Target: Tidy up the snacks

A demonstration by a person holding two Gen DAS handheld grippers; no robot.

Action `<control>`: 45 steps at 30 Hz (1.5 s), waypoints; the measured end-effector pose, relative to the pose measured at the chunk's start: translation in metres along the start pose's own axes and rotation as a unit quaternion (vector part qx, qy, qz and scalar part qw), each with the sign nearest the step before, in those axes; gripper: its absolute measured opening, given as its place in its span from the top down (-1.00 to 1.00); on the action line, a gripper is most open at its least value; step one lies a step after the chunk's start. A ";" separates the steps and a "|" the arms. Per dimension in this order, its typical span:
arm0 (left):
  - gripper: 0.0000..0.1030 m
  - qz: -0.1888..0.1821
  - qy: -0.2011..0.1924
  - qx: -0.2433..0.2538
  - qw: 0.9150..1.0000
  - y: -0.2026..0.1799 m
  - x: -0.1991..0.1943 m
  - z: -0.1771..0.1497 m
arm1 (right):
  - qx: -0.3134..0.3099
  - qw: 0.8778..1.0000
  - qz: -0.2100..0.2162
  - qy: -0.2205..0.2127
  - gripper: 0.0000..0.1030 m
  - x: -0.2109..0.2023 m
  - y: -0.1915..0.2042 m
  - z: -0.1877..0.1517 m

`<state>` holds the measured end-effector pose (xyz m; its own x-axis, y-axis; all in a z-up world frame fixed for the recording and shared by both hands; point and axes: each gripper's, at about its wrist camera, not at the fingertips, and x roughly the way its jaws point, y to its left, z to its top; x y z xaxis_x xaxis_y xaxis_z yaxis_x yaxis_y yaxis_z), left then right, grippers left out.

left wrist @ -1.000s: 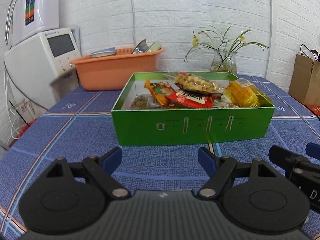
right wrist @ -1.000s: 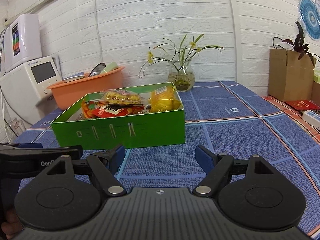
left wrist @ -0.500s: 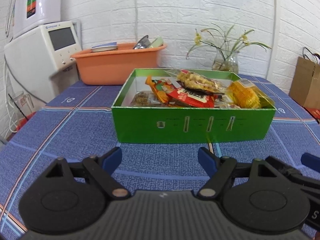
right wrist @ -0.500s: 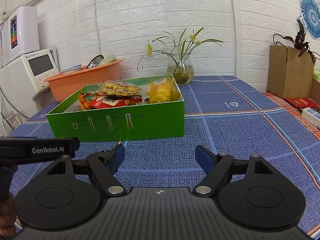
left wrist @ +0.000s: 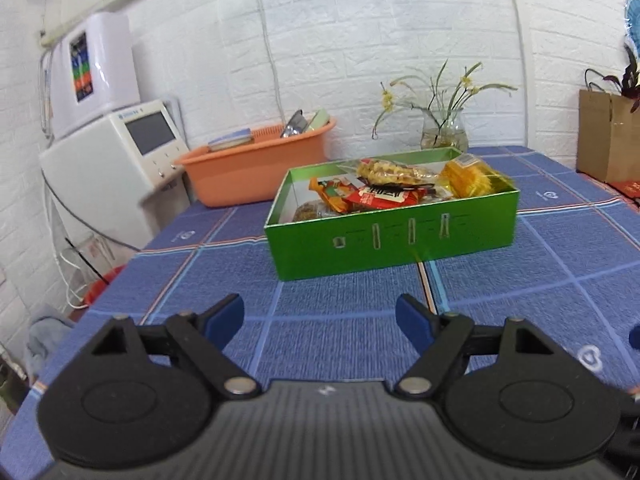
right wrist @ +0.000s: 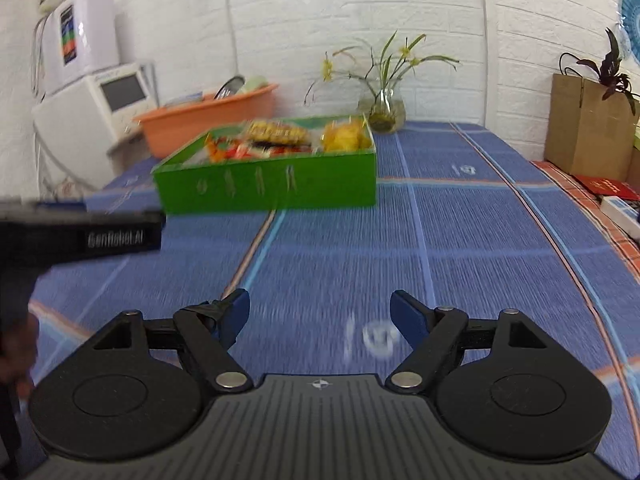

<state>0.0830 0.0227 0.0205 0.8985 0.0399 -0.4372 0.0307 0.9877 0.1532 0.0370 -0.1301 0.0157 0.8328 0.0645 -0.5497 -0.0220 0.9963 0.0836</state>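
Note:
A green box [left wrist: 392, 236] sits on the blue checked tablecloth, filled with snack packets: a red packet [left wrist: 380, 196], a clear bag of nuts [left wrist: 388, 172] and a yellow packet [left wrist: 472, 178]. The same box [right wrist: 268, 186] shows blurred in the right wrist view. My left gripper [left wrist: 320, 320] is open and empty, well short of the box. My right gripper [right wrist: 320, 314] is open and empty, further back over the cloth. The left gripper's body [right wrist: 80, 236] shows at the left of the right wrist view.
An orange basin [left wrist: 256, 168] with dishes stands behind the box, beside a white appliance [left wrist: 116, 152]. A glass vase of flowers [left wrist: 442, 132] stands at the back. A brown paper bag [left wrist: 608, 144] and a red booklet [right wrist: 604, 186] are at the right.
Both grippers have pulled back and risen, so the green box looks smaller and further off. The right wrist view is blurred by motion. Both stay open.

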 end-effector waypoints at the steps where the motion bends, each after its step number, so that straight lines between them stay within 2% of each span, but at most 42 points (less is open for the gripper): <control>1: -0.53 -0.004 -0.003 -0.008 1.000 0.000 -0.012 -0.005 | -0.001 1.000 -0.001 0.007 -1.00 -0.008 0.001 -0.007; 6: -0.53 -0.038 0.013 -0.007 0.999 -0.005 -0.046 -0.024 | 0.010 1.000 0.000 0.030 -1.00 -0.034 0.005 -0.033; 12: -0.53 -0.017 0.026 -0.002 1.000 -0.007 -0.058 -0.030 | 0.012 1.000 -0.017 -0.011 -1.00 -0.052 0.005 -0.032; 20: -0.53 -0.020 0.022 -0.017 0.999 -0.001 -0.061 -0.032 | 0.011 1.000 -0.010 -0.018 -1.00 -0.055 0.004 -0.033; 27: -0.53 0.003 0.022 -0.011 1.000 -0.004 -0.059 -0.034 | 0.029 1.000 -0.003 -0.005 -1.00 -0.051 0.000 -0.034; 32: -0.53 -0.025 0.026 -0.030 0.999 -0.001 -0.058 -0.035 | 0.025 1.000 -0.004 -0.007 -1.00 -0.052 0.001 -0.035; 38: -0.53 -0.014 0.031 -0.037 0.999 -0.003 -0.058 -0.036 | 0.023 1.000 -0.007 -0.009 -1.00 -0.053 0.001 -0.034; 45: -0.53 -0.019 0.042 -0.045 0.998 -0.001 -0.054 -0.038 | 0.017 1.000 -0.004 -0.013 -1.00 -0.053 0.003 -0.034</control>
<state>0.0181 0.0255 0.0101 0.8574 0.0100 -0.5146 0.0221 0.9982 0.0562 -0.0261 -0.1289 0.0173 0.8466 0.0549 -0.5295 0.0031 0.9942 0.1079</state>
